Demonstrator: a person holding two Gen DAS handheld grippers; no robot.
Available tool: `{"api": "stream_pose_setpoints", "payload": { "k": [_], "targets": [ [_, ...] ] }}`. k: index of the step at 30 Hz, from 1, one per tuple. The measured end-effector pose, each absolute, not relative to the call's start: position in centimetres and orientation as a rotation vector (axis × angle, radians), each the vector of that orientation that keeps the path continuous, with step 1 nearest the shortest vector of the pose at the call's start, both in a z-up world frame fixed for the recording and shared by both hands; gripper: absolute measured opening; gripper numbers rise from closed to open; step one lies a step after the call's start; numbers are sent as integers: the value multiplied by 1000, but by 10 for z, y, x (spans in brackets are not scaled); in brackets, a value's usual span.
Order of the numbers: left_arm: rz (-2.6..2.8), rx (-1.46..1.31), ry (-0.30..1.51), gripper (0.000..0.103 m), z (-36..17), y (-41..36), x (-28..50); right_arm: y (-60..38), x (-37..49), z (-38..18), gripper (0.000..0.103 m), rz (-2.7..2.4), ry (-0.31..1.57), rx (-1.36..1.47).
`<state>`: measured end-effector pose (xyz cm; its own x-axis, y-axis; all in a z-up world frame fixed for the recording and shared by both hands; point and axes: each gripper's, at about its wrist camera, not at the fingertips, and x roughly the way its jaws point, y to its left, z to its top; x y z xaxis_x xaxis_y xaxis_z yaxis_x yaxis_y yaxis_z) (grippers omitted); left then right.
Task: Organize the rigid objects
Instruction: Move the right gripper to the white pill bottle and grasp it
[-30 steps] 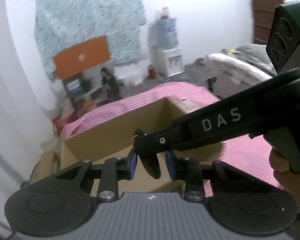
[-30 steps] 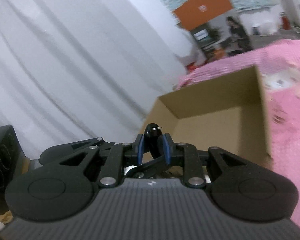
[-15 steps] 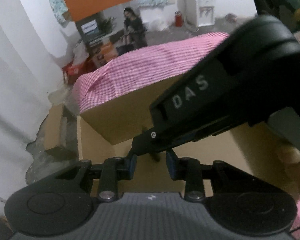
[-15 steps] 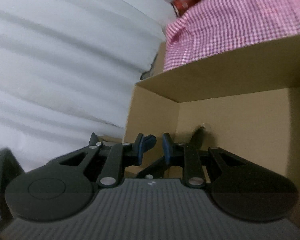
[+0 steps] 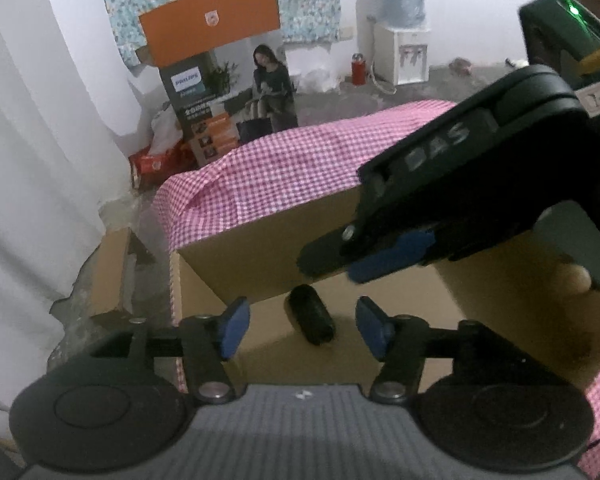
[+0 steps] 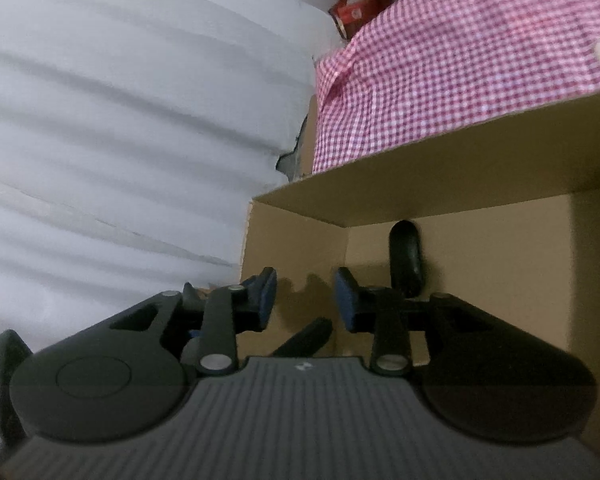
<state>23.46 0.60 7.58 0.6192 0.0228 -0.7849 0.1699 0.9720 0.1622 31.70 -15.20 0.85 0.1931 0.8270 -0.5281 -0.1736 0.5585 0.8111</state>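
Both grippers have let go since a second ago: the black roll now lies loose on the floor of the box, just ahead of the left gripper, whose jaws are spread. Just above, the right gripper gapes empty over the box.

White walls, water dispenser, curtain.
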Motion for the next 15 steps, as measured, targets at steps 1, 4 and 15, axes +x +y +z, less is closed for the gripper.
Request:
{"api": "stream_pose_setpoints", "payload": {
  "k": [1, 4, 15],
  "targets": [
    [-88, 227, 891, 65, 79, 5, 230, -159, 312, 13, 43, 782, 1157, 689],
    [-104, 218, 848, 72, 91, 6, 219, -183, 292, 34, 49, 777, 1093, 675],
    [-129, 119, 708, 83, 130, 25, 127, -230, 172, 100, 68, 824, 838, 509]
  ]
}}
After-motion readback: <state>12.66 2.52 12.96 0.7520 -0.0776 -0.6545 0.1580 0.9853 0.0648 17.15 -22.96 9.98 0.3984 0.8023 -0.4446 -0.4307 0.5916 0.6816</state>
